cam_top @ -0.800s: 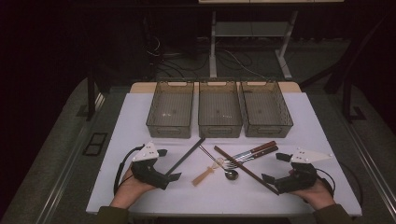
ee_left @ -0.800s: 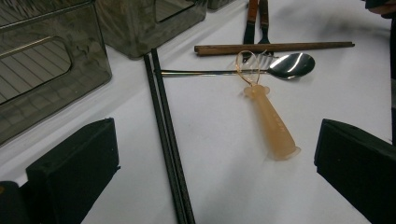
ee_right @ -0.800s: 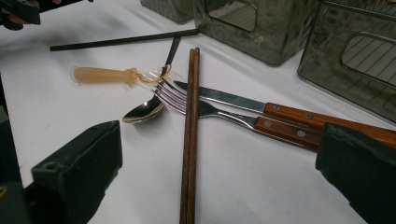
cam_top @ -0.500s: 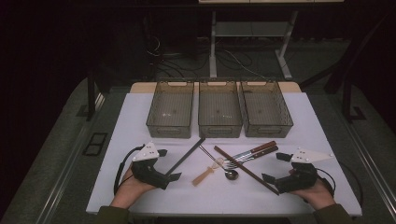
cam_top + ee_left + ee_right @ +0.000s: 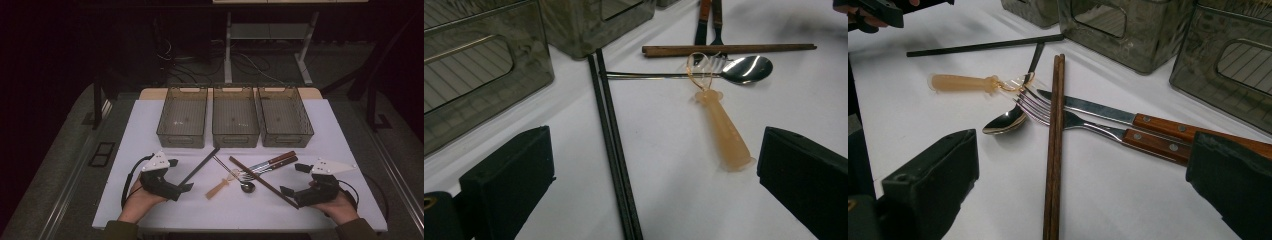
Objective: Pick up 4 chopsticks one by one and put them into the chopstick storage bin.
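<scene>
Left gripper view: black chopsticks (image 5: 616, 165) are seen flat on the white counter (image 5: 150, 125), between the wide-spread jaws of the left claw (image 5: 186, 188). Brown chopsticks (image 5: 1054, 150) are crossed over fork (image 5: 1083, 123) and knife (image 5: 1108, 115), inside the wide right claw (image 5: 286, 191). 3 bins (image 5: 235, 122) are set beyond.
</scene>
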A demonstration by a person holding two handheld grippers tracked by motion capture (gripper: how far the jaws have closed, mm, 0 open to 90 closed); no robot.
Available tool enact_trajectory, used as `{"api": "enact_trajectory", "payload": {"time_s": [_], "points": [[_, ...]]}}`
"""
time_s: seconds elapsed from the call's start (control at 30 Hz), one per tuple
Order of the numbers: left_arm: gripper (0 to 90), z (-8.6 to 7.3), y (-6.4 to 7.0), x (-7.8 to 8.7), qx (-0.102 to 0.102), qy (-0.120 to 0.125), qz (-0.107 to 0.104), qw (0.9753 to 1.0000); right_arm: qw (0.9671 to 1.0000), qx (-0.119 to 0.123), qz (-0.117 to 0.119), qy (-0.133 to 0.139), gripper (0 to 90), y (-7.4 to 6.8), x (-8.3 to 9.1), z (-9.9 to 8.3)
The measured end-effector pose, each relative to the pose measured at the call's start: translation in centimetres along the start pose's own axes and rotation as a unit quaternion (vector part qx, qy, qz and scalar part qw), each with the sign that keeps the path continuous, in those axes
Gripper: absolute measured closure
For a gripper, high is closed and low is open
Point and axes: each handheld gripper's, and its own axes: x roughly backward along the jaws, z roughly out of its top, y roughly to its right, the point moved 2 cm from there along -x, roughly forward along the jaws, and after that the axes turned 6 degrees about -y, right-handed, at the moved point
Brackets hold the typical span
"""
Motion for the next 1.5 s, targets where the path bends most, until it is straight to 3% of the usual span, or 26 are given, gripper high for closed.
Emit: {"api": "enact_trajectory", "payload": {"time_s": [0.43,0.87,1.5], "points": [[19.8,1.1,-1.0,-0.2,0.009,0.012,0.028,0.9995,1.0000,0.001,-0.002,0.000,0.7,0.0,0.0,0.0],[39.1,1.7,-2.1,-0.4,0.019,0.012,0.031,0.9993,1.0000,0.002,-0.002,0.000,0.7,0.0,-0.2,0.0],[62.1,3.0,-3.2,-2.4,0.039,0.000,0.042,0.9984,1.0000,0.001,-0.002,-0.005,0.7,0.0,-0.5,0.0]]}}
